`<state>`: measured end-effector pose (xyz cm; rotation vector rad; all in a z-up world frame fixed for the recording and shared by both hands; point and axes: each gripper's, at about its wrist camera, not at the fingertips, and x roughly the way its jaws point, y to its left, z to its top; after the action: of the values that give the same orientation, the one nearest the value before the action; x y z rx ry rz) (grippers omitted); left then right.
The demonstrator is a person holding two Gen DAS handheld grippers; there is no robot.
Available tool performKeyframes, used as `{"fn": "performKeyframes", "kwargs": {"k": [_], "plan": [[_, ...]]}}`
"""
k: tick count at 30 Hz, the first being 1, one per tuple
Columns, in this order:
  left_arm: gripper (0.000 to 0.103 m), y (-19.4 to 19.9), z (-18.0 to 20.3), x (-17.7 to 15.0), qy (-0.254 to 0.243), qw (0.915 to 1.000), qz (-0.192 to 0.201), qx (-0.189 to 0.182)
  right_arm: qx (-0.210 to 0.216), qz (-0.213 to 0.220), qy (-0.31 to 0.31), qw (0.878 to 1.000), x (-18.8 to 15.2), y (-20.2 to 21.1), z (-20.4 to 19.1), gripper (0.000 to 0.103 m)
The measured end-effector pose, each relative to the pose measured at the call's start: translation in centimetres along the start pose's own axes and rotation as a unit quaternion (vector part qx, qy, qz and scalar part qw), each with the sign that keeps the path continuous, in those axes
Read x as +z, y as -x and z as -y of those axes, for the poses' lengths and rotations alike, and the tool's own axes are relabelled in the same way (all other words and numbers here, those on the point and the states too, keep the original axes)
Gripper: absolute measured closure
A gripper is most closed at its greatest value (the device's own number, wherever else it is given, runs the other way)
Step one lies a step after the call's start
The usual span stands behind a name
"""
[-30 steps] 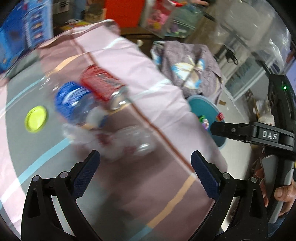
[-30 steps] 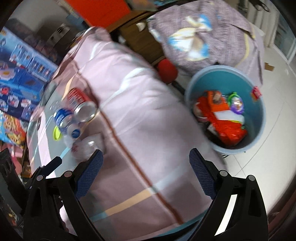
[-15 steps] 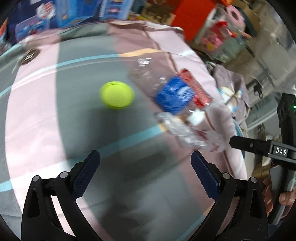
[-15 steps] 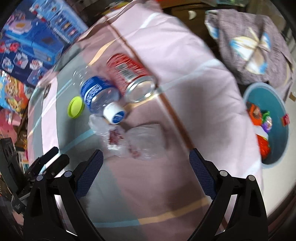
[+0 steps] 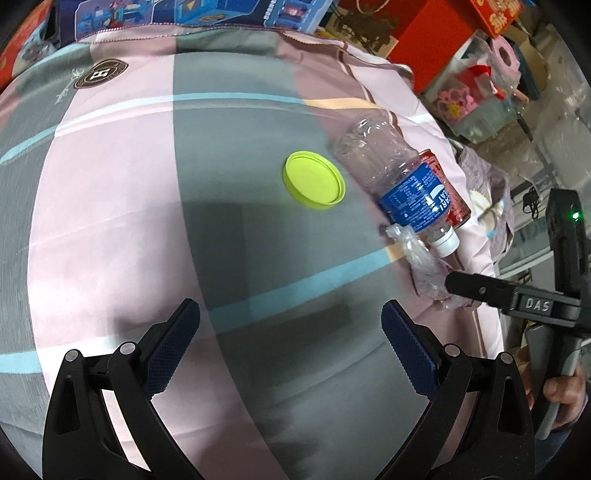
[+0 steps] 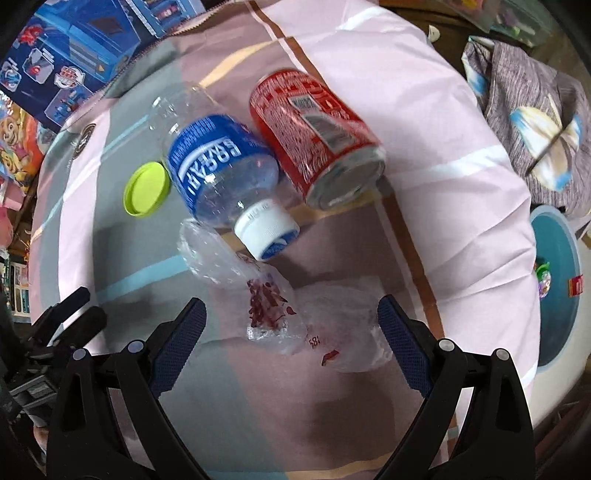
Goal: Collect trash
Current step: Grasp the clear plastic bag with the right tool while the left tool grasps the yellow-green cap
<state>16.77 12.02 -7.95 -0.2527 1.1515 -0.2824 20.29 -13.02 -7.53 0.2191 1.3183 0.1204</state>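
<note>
A clear plastic bottle (image 6: 218,166) with a blue label and white cap lies on the pink and grey cloth (image 6: 424,155), beside a red drink can (image 6: 314,129) on its side. A yellow-green lid (image 6: 146,188) rests left of the bottle. A crumpled clear plastic wrapper (image 6: 291,306) lies right before my right gripper (image 6: 291,332), which is open with its tips either side of the wrapper. My left gripper (image 5: 290,341) is open over bare cloth, with the lid (image 5: 314,181), bottle (image 5: 399,184) and wrapper (image 5: 424,266) ahead and to the right.
A teal bin (image 6: 557,288) holding trash stands on the floor off the cloth's right edge. A grey patterned cushion (image 6: 535,110) lies beyond it. Toy boxes (image 5: 221,11) line the far edge. The right gripper's body and a hand (image 5: 561,391) show at right.
Both grippers have swung from the bin side back over the cloth. The right one has closed in on the wrapper; the left now faces the lid and bottle.
</note>
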Motion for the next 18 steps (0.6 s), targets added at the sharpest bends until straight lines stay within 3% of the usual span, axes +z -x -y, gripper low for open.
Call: {"fn": "performKeyframes", "kwargs": {"k": [8,12,13,18], "plan": [[0.004,0.1,0.3,-0.3,-0.008,1.0000,-0.002,-0.005,-0.002,0.011,0.008,1.000,-1.0,-1.0,-0.3,0.015],[0.004,0.3,0.1,-0.4,-0.006,1.0000,-0.002,-0.006,-0.006,0.020,0.008,1.000,-1.6,-0.7,-0.7,0.056],[0.004,0.3,0.0,-0.4,-0.005,1.0000,-0.002,-0.006,0.001,0.017,0.011,1.000,-1.8,-0.5,-0.9,0.062],[0.004,0.1,0.0,0.0,-0.008,1.0000,0.002,-0.003,0.042,0.018,0.008,0.999,-2.6,1.0,-1.7,0.068]]}}
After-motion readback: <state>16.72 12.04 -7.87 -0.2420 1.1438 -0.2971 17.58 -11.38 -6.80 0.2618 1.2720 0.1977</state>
